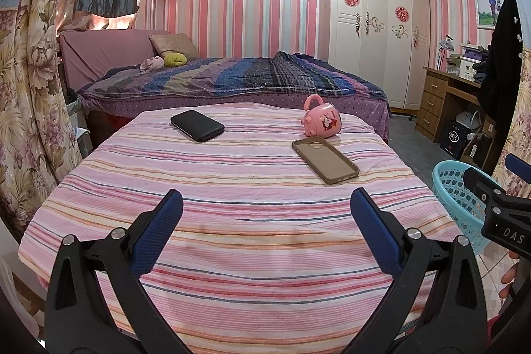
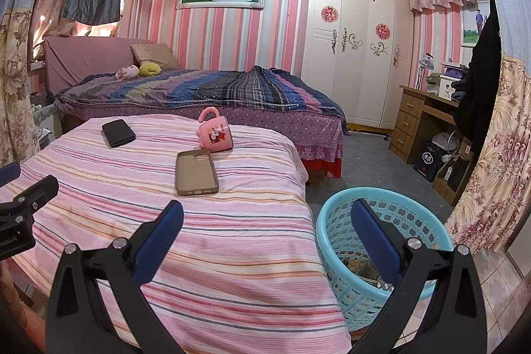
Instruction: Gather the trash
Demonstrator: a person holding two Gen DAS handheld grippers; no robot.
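Observation:
A light blue plastic basket [image 2: 335, 241] stands on the floor at the right of the striped table; crumpled brownish scraps [image 2: 356, 266] lie at its bottom. It also shows in the left wrist view [image 1: 454, 188]. My left gripper [image 1: 267, 231] is open and empty above the near part of the pink striped cloth [image 1: 232, 188]. My right gripper [image 2: 267, 238] is open and empty, one finger over the cloth's right edge and the other over the basket's mouth. The right gripper's body [image 1: 497, 208] shows at the right of the left wrist view.
On the cloth lie a black phone [image 1: 197, 125], a brown phone case [image 1: 325, 160] and a pink mug [image 1: 322, 120] on its side. Beyond stands a bed [image 1: 232, 78]. A white wardrobe [image 1: 371, 29] and a wooden desk [image 2: 421, 118] stand at the right. Floral curtains hang at both sides.

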